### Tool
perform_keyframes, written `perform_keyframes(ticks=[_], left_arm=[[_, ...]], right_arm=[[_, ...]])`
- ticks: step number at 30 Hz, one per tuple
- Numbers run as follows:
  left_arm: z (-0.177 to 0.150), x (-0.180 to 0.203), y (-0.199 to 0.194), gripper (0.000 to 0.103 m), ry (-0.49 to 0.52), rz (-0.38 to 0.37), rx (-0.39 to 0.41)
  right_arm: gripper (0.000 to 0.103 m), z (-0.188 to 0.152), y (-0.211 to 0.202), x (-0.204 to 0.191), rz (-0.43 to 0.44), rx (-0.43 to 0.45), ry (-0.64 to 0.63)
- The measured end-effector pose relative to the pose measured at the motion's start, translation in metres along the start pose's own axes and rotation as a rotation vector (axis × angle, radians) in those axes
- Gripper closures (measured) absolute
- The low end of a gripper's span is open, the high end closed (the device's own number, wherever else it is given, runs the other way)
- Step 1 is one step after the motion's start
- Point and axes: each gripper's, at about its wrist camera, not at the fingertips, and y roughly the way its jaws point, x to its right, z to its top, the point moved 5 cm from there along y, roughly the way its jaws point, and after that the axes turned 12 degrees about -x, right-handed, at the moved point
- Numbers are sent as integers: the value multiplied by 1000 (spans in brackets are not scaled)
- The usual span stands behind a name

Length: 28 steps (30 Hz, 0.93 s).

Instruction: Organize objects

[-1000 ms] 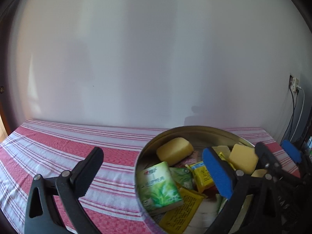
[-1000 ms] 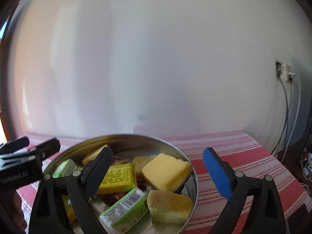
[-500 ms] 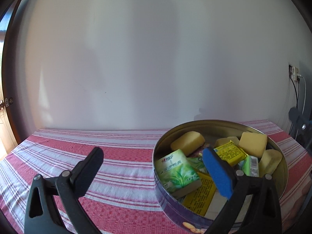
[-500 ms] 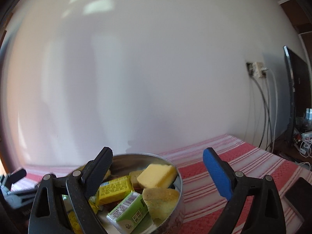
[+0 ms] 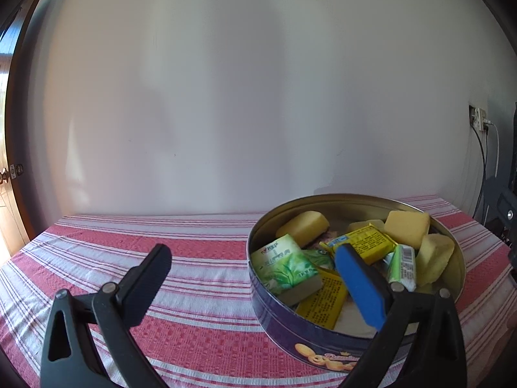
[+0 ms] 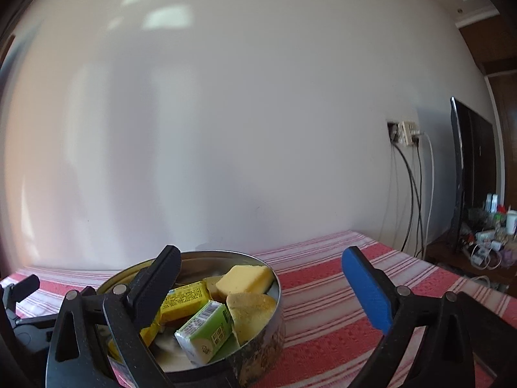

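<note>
Red striped cloth [image 5: 200,245] covers the table. Both grippers [image 5: 255,278] [image 6: 261,287] hang wide apart, holding nothing. All packets sit in the round tin [image 5: 290,326], probably tidied.

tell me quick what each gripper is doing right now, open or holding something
left gripper: open, holding nothing, beside the tin.
right gripper: open, holding nothing.

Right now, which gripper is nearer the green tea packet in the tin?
Left. The left gripper hangs open with its blue jaw above the tin, beside the green tea packet. The right gripper sits open at the tin's opposite side.
</note>
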Motion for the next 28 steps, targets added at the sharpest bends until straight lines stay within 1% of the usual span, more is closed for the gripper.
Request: perform_keyframes(ticks=[3,5,8,12,15,19,28], left_arm=[[-1,2,-5,0,8,4,14],[-2,3,-7,0,15,10,19],[-2,6,-8,0,28,-9,20],[-2,3,-8,0,7,-1,14],[-3,-2,-2,0,-33,-9,-21],[-4,-6,3,0,-54,-18,-49],[-4,1,1,0,-28,-18,-30]], right_arm=[[1,1,-13,1,-13,55,5],[1,2,-16,1,-13,72,8],[1,2,-13,1,-21,59,7],[1,0,-8,4,-22,33,21],[1,0,-6,5,-17,22,26],[1,-1,-4,5,-8,5,28],[1,-2,-2,6,-16,-12,40]])
